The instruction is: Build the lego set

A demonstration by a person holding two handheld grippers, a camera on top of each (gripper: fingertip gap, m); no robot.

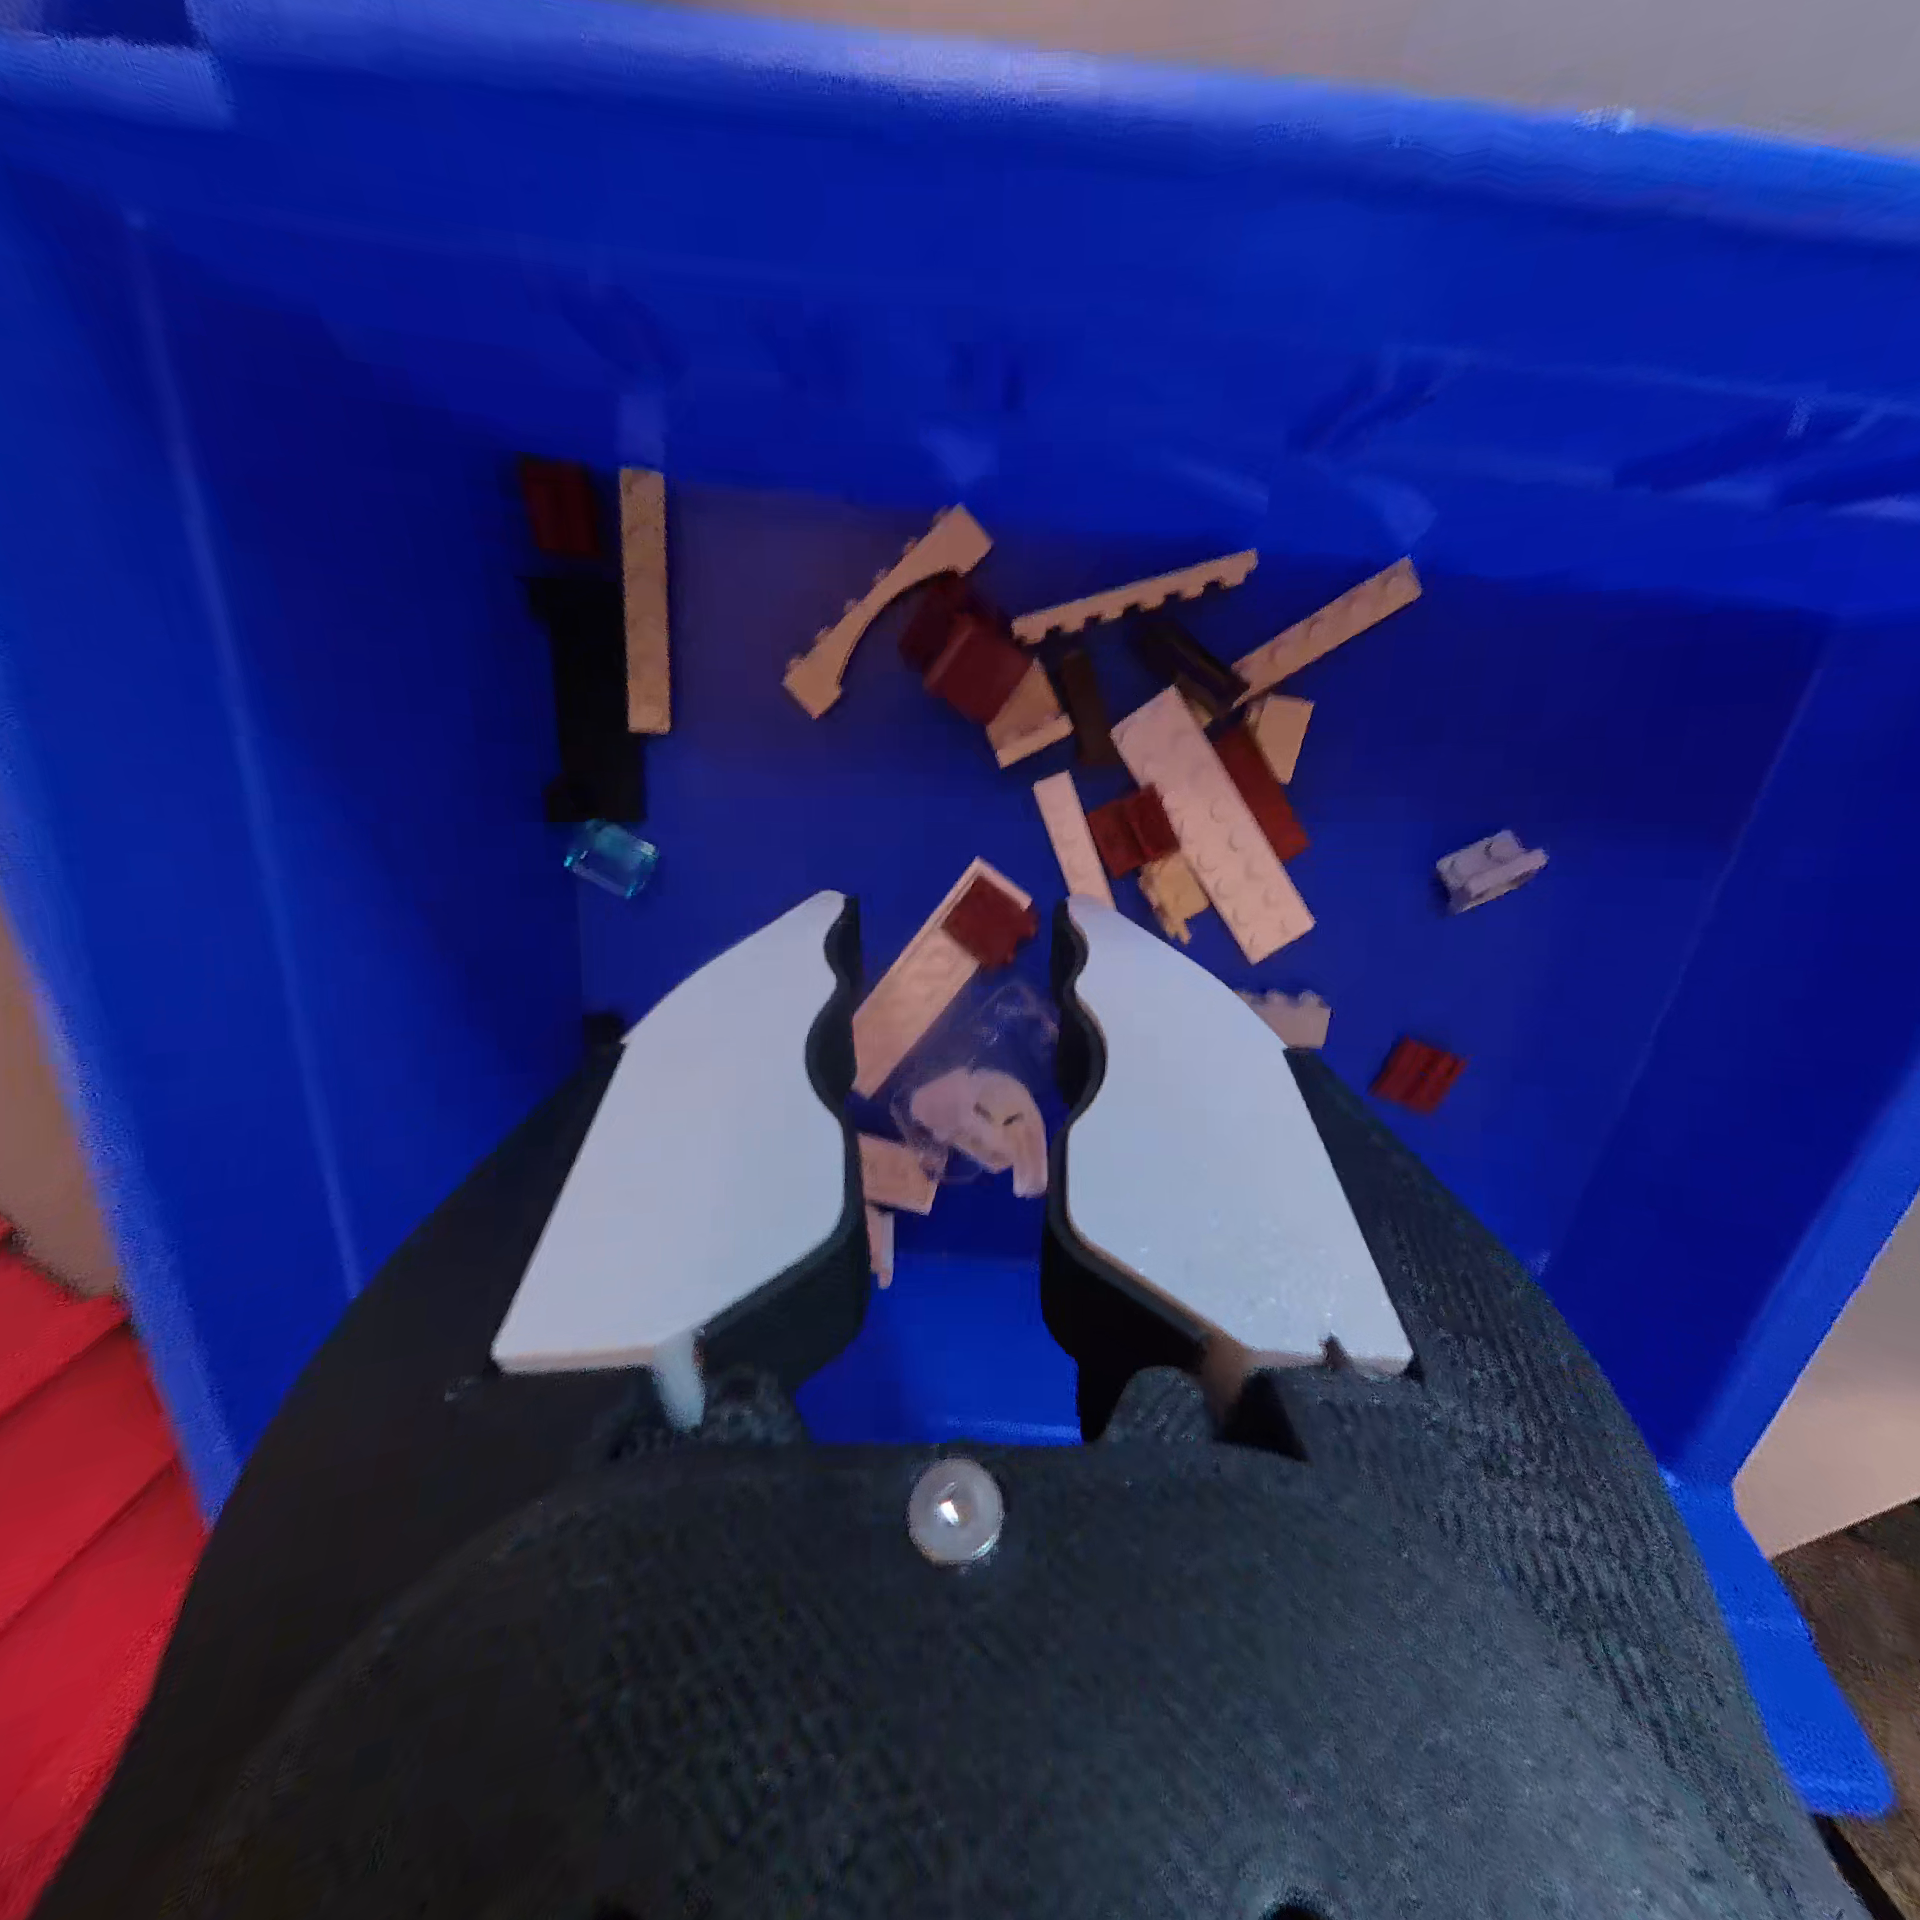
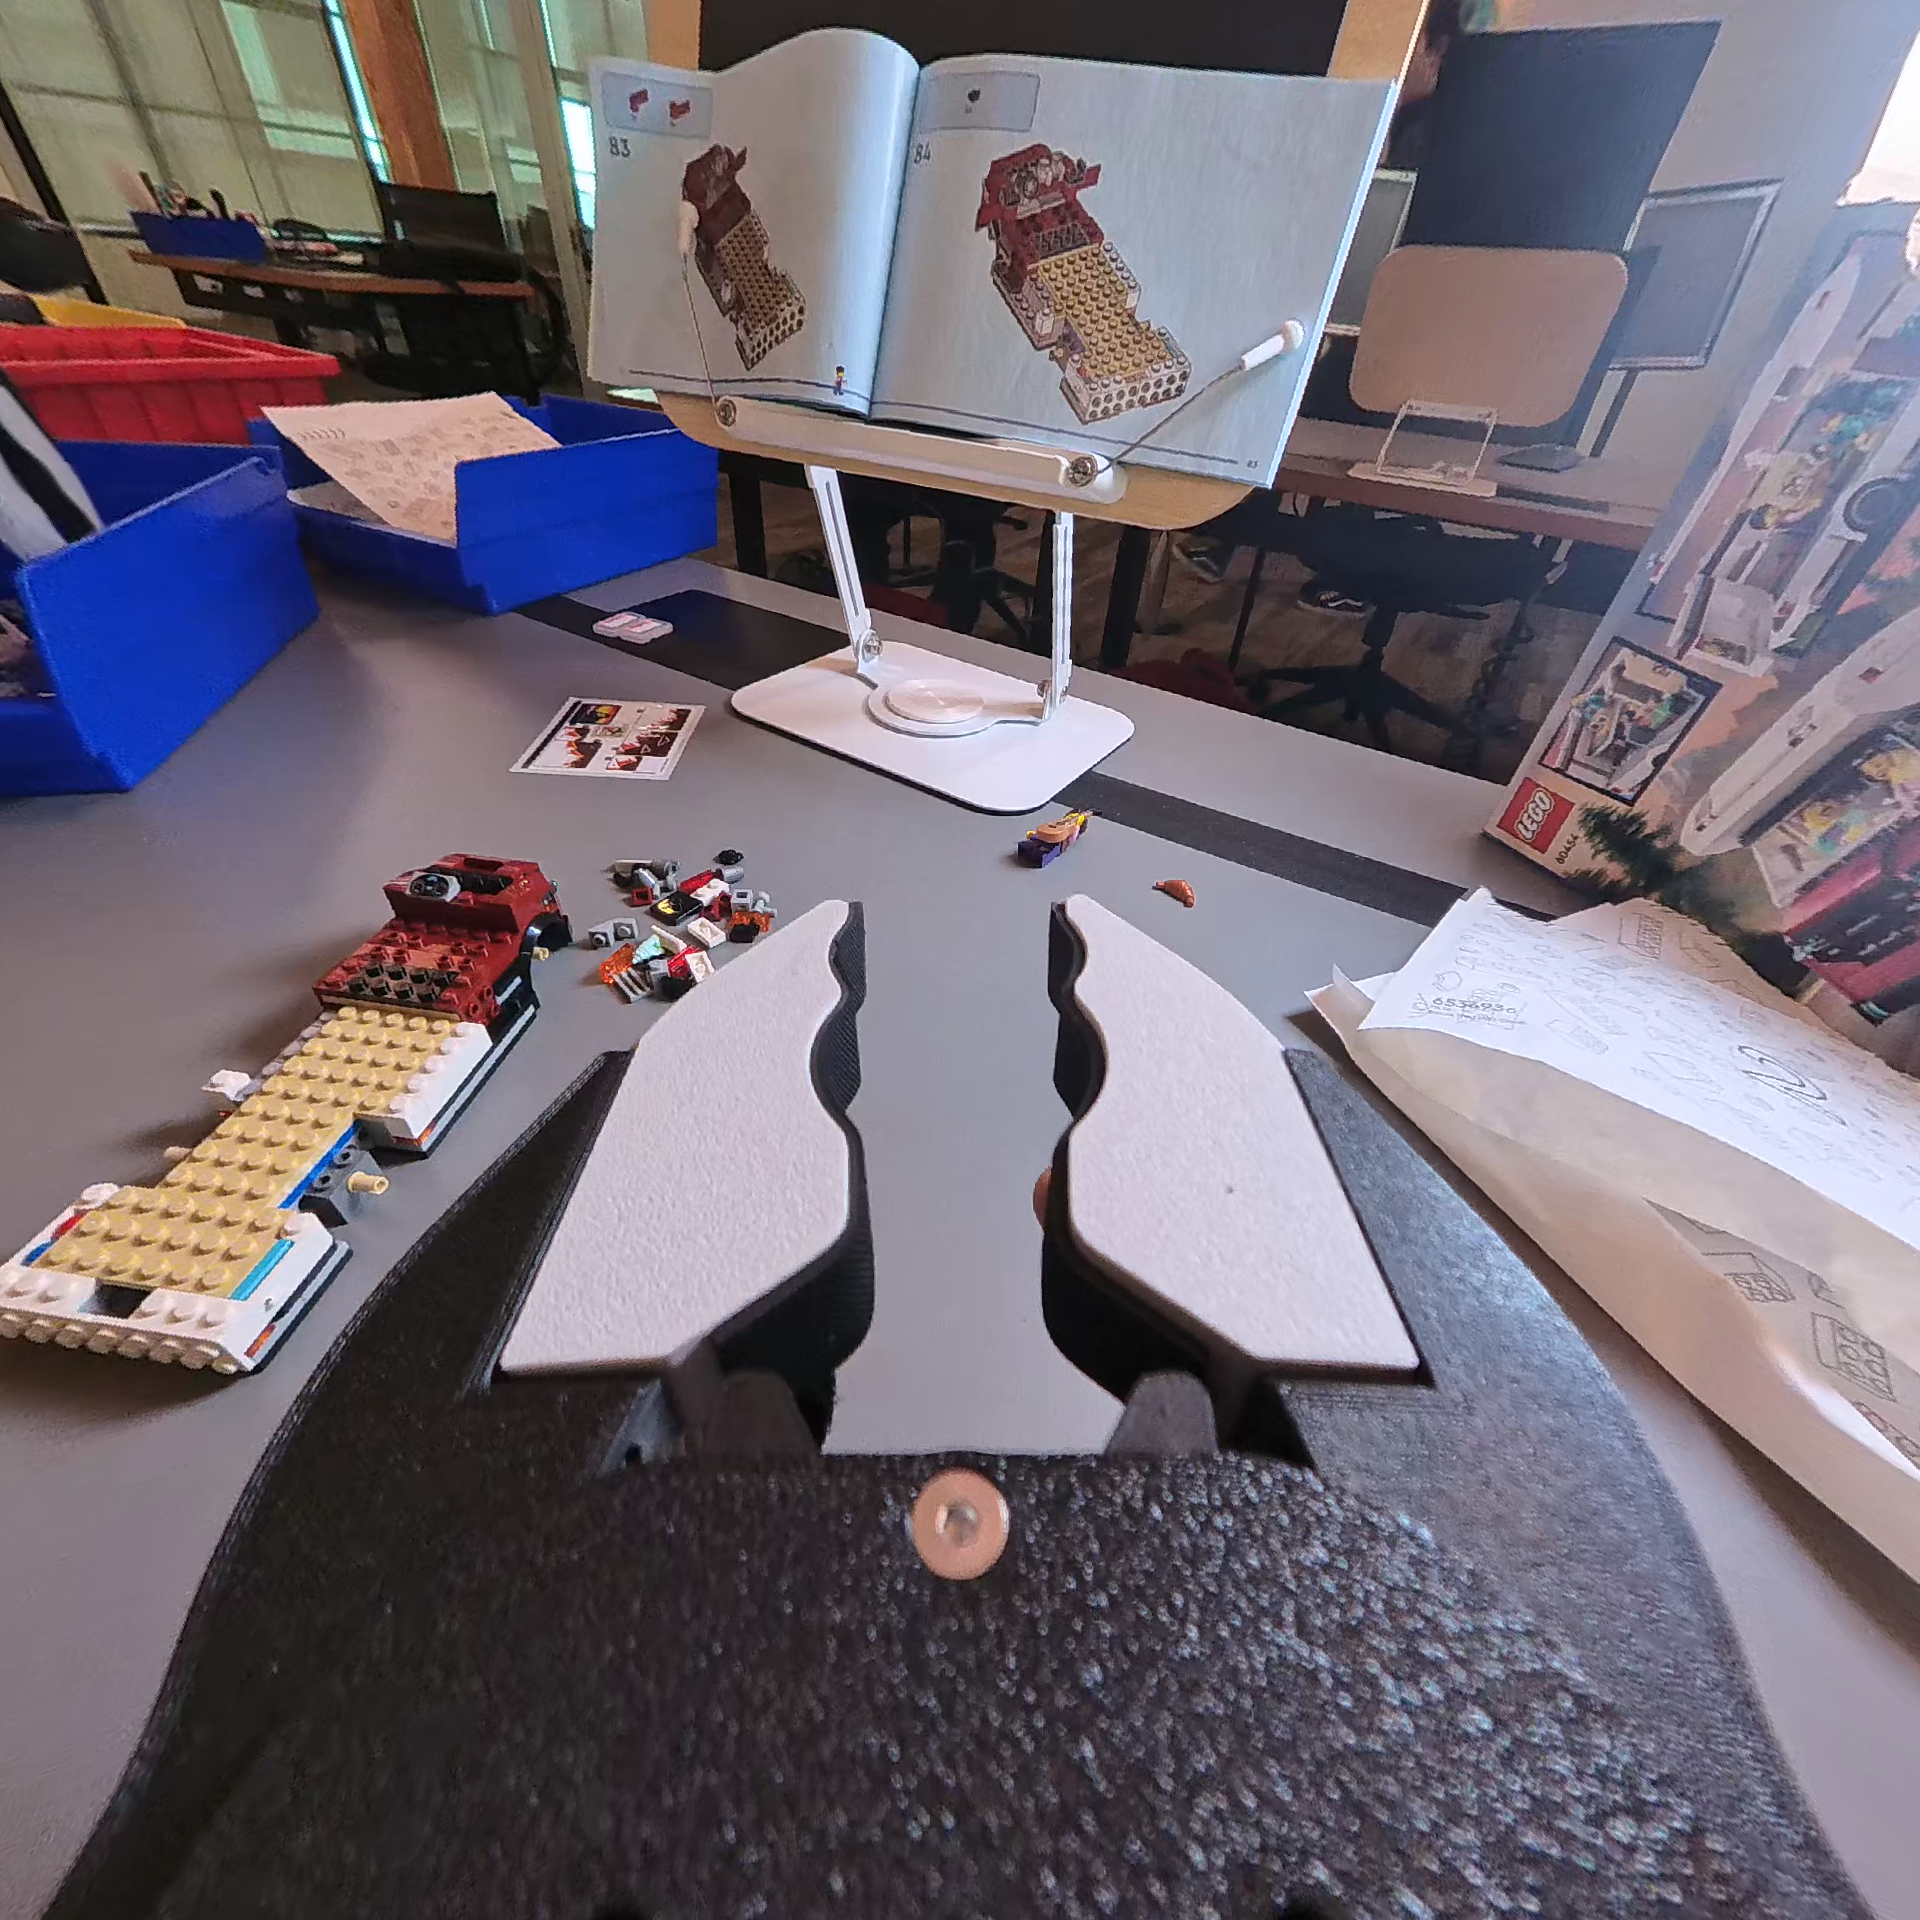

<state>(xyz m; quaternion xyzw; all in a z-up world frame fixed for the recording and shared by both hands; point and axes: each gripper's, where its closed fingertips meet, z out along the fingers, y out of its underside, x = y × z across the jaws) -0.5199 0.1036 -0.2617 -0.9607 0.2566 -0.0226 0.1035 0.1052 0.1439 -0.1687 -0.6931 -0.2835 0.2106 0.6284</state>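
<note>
My left gripper (image 1: 956,914) reaches down into a blue bin (image 1: 312,727) and its jaws stand apart. Loose building bricks lie on the bin floor: tan plates (image 1: 644,603), dark red pieces (image 1: 966,655) and a white plate (image 1: 1205,821). Seen between the fingers are a white plate with a dark red piece (image 1: 987,920) on it and a small clear bag of white parts (image 1: 977,1101). They seem to lie on the floor, not gripped. My right gripper (image 2: 956,914) is open and empty above the grey table (image 2: 935,810). A half-built brick vehicle (image 2: 312,1060) and a pile of small parts (image 2: 675,925) lie to its left.
An open instruction booklet (image 2: 935,239) sits on a white stand (image 2: 935,727) behind. A sticker sheet (image 2: 608,738), a minifigure (image 2: 1055,836) and a small orange piece (image 2: 1174,891) lie on the table. Paper bags (image 2: 1621,1091) and the set's box (image 2: 1766,623) are right. Blue (image 2: 156,613) and red bins (image 2: 156,374) are left. There is about 65 cm between the tips of the two grippers.
</note>
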